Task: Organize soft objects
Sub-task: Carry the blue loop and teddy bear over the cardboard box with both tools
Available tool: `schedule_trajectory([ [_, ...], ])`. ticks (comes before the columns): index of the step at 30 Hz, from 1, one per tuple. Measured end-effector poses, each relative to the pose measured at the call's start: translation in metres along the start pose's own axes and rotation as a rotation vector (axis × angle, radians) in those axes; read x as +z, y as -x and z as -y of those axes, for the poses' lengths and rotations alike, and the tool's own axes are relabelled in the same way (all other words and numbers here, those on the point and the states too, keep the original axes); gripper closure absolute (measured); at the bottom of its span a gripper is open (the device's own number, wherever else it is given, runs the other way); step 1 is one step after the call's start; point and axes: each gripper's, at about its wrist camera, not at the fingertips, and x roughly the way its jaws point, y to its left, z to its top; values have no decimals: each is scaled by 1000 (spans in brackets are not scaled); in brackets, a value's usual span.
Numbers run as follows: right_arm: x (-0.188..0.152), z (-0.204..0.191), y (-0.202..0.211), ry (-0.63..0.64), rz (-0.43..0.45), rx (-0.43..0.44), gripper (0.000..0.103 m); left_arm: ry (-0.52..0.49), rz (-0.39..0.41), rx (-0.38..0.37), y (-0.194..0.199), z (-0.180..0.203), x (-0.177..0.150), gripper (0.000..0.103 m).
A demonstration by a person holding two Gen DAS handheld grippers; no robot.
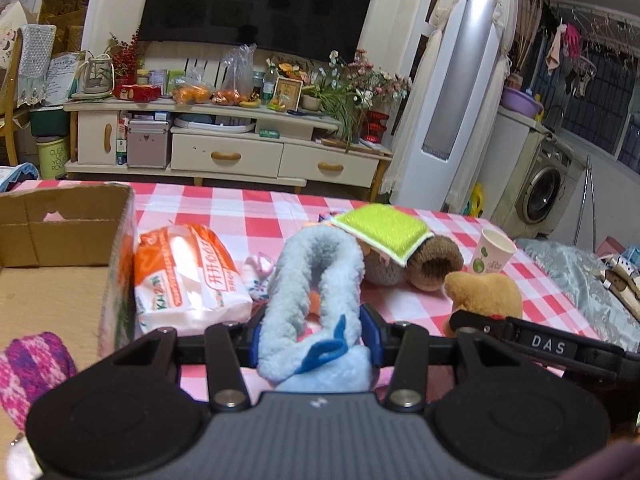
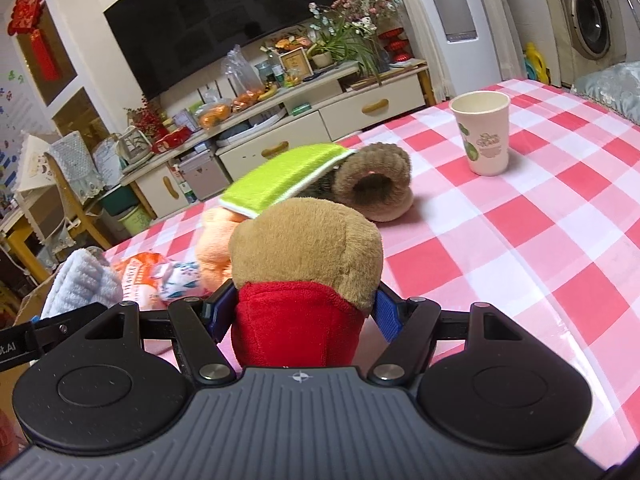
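Observation:
My left gripper (image 1: 314, 330) is shut on a light blue plush toy (image 1: 316, 276) with a dark blue fin, held above the checked table. My right gripper (image 2: 300, 304) is shut on a brown teddy bear (image 2: 308, 240) in a red top; the bear also shows at the right of the left wrist view (image 1: 484, 294). A brown plush slipper (image 2: 374, 182) lies behind it under a green sponge cloth (image 2: 284, 178). An open cardboard box (image 1: 60, 232) stands at the left, with a pink knitted item (image 1: 32, 368) in it.
An orange and white tissue pack (image 1: 188, 276) lies beside the box. A paper cup (image 2: 482, 132) stands upright at the far right of the table. An orange plush (image 2: 214, 244) and a small floral cloth (image 2: 178, 278) lie left of the bear. A TV cabinet (image 1: 224, 152) stands behind the table.

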Motion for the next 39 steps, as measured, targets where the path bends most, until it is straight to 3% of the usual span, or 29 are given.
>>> schedule_trajectory([
  [16,6,-60,-2,144,9,163,17,77,94,40,41,-41,16,57],
  [27,9,-107,-16,255,-10,300,16,171,155,182,64,-95,27,57],
  [39,-1,-148,-45,387,-102,455,16,281,173,341,78,-160,40,56],
])
